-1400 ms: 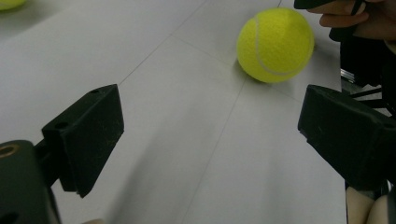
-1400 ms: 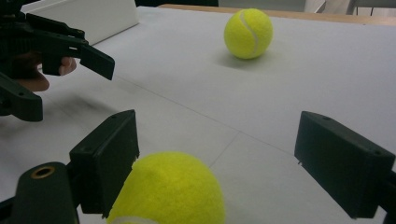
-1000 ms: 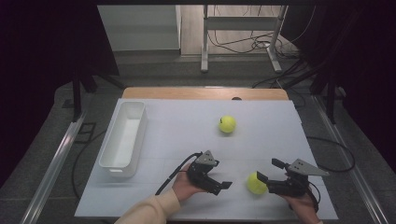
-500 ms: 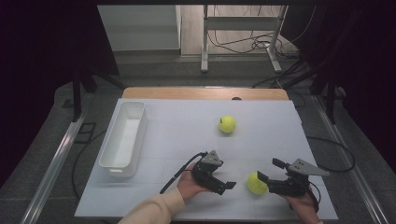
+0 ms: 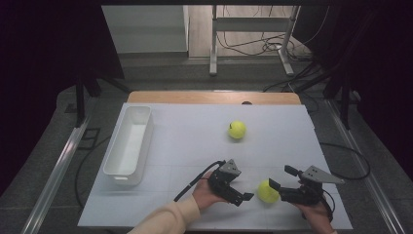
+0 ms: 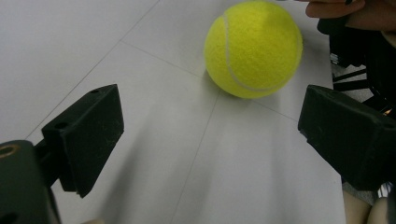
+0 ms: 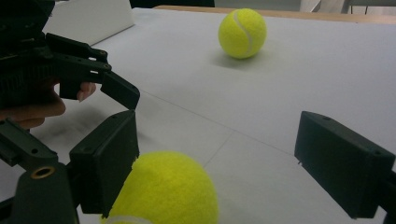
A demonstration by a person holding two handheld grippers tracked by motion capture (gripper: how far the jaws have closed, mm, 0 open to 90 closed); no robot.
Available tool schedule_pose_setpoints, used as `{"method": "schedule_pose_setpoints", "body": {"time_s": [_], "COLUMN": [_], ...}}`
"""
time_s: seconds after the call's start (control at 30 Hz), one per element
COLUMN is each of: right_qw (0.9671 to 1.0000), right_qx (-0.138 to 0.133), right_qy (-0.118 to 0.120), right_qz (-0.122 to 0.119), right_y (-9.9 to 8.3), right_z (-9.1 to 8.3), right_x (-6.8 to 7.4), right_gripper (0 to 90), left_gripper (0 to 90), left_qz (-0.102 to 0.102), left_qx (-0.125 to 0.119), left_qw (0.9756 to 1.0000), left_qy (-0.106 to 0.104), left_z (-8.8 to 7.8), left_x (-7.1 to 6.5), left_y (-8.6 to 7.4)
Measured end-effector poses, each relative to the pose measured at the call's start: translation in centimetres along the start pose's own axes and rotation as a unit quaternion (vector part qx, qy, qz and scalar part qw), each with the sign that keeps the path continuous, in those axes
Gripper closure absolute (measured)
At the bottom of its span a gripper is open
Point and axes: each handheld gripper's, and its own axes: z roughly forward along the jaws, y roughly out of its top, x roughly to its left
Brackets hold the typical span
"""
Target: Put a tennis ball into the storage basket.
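A yellow tennis ball [image 5: 267, 191] lies near the table's front edge, between my two grippers. My left gripper [image 5: 243, 193] points at it from the left and stands open; in the left gripper view the ball [image 6: 253, 49] lies just ahead of the open jaws [image 6: 210, 121]. My right gripper [image 5: 280, 178] is open too. In the right gripper view the ball [image 7: 168, 191] sits low between the jaws [image 7: 224, 163], against the left one. A second tennis ball [image 5: 236, 129] [image 7: 242, 32] rests farther back, mid-table.
A white rectangular tray [image 5: 130, 145] stands along the left side of the white table [image 5: 185, 146]. Beyond the far edge are a wooden strip, cables and a metal stand on the floor. The left gripper [image 7: 93, 70] and its hand appear in the right gripper view.
My left gripper has shifted slightly to the right, closer to the near ball. The balls and the right gripper have stayed where they were.
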Motion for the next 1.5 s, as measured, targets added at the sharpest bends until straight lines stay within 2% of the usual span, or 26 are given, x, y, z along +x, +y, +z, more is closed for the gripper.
{"method": "schedule_pose_setpoints", "body": {"time_s": [0.13,0.5,1.5], "right_qw": [1.0,1.0,0.9999], "right_qx": [-0.001,-0.003,-0.005], "right_qy": [-0.002,-0.004,-0.005], "right_qz": [0.002,0.005,0.009], "right_y": [0.0,0.0,-0.1], "right_z": [0.0,-0.2,-0.2], "right_x": [0.0,-0.1,-0.2], "right_gripper": [14.2,14.2,14.2], "left_gripper": [7.7,7.8,7.7], "left_qz": [0.005,0.001,0.021], "left_qx": [0.006,0.005,0.024], "left_qw": [1.0,0.9999,0.999], "left_qy": [-0.003,-0.011,-0.031], "left_z": [0.2,1.5,4.5], "left_x": [0.0,-0.4,-1.8], "left_y": [0.1,0.6,2.1]}}
